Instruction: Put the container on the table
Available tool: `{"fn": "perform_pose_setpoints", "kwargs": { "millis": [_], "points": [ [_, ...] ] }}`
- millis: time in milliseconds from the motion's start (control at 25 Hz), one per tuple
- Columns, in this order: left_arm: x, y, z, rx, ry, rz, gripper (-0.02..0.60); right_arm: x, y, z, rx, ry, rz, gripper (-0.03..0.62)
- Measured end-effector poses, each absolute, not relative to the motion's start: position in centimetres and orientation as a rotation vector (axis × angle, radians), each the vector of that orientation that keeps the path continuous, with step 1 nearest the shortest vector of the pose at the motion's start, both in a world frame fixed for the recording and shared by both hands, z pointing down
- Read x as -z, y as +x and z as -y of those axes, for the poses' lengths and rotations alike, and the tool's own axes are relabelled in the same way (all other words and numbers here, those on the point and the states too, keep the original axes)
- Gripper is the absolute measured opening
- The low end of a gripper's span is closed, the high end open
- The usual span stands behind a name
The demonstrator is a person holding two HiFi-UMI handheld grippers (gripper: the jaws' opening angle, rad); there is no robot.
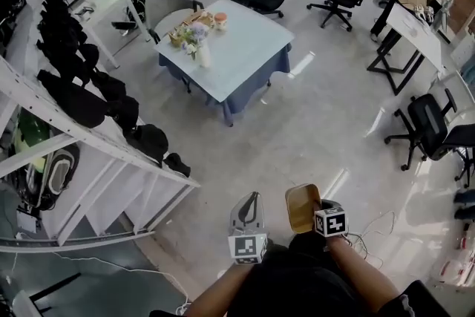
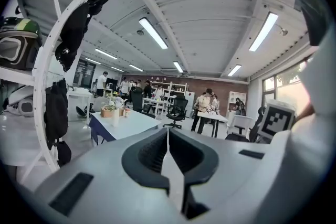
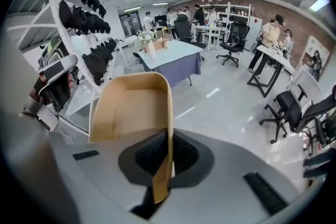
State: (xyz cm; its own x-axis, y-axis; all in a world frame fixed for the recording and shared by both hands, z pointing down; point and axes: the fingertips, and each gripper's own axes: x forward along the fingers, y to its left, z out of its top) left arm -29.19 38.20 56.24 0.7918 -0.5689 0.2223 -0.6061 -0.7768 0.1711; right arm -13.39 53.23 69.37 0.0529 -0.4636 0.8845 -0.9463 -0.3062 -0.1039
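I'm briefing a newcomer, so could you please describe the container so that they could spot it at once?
From the blue-skirted table mid-floor, look back toward the person, who holds out two grippers. The container is the tan open-topped box pinched by one wall in the right gripper; the left gripper is shut and empty.

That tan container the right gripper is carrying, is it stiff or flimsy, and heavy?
Probably light: the right gripper holds the container by one thin wall alone, with no visible sag. It looks like paperboard, so likely fairly stiff but crushable.
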Motion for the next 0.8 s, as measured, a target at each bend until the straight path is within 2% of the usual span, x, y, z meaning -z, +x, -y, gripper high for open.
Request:
{"fn": "perform_pose_setpoints", "kwargs": {
  "millis": [400, 800],
  "points": [
    [-57.4, -27.0, -34.4, -0.208, 2.626, 0.900, 0.014, -69.5, -10.6, -49.6, -1.188, 1.861, 1.380, 0.002],
    [-57.7, -15.8, -26.0, -0.316, 2.681, 0.967, 0.014, -71.2, 1.5, -40.2, -1.257, 1.861, 1.469, 0.002]
  ]
}}
